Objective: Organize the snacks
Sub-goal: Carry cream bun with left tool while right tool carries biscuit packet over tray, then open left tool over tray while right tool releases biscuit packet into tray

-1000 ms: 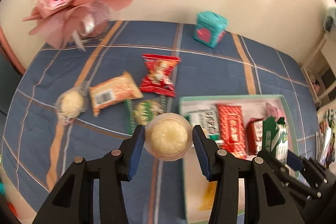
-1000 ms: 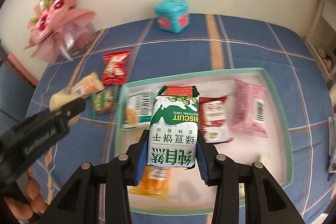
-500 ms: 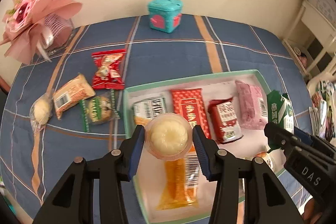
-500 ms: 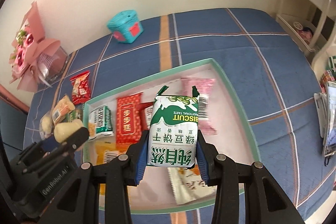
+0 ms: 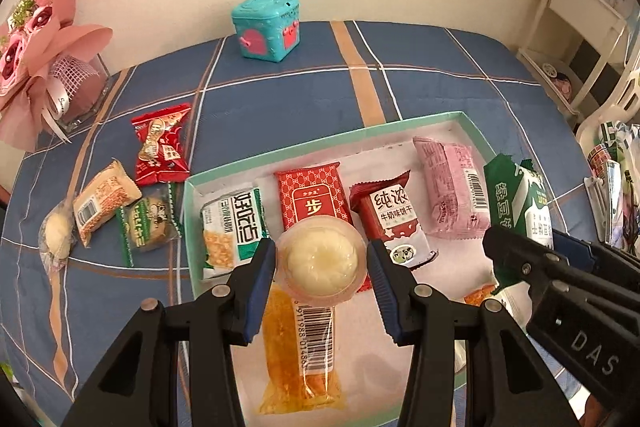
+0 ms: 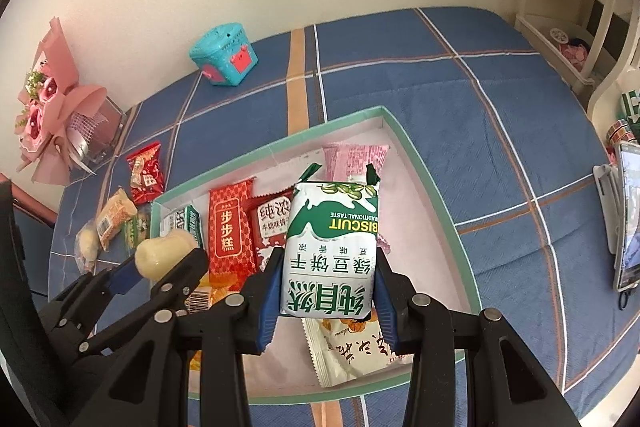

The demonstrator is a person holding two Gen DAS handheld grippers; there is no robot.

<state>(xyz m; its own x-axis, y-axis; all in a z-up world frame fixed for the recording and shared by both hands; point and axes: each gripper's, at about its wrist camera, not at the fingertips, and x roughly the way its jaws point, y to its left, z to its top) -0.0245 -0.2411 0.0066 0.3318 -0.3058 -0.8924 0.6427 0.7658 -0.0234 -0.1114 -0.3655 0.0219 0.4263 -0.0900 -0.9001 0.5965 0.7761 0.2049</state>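
Two blue pads of the left gripper (image 5: 321,263) clamp a clear jelly cup (image 5: 322,264) above the green-rimmed tray (image 5: 316,145), over its red packet (image 5: 312,201). From the right wrist, the right gripper (image 6: 328,281) squeezes a green-and-white biscuit pack (image 6: 330,247) above that tray's pink wrapper (image 6: 356,159).
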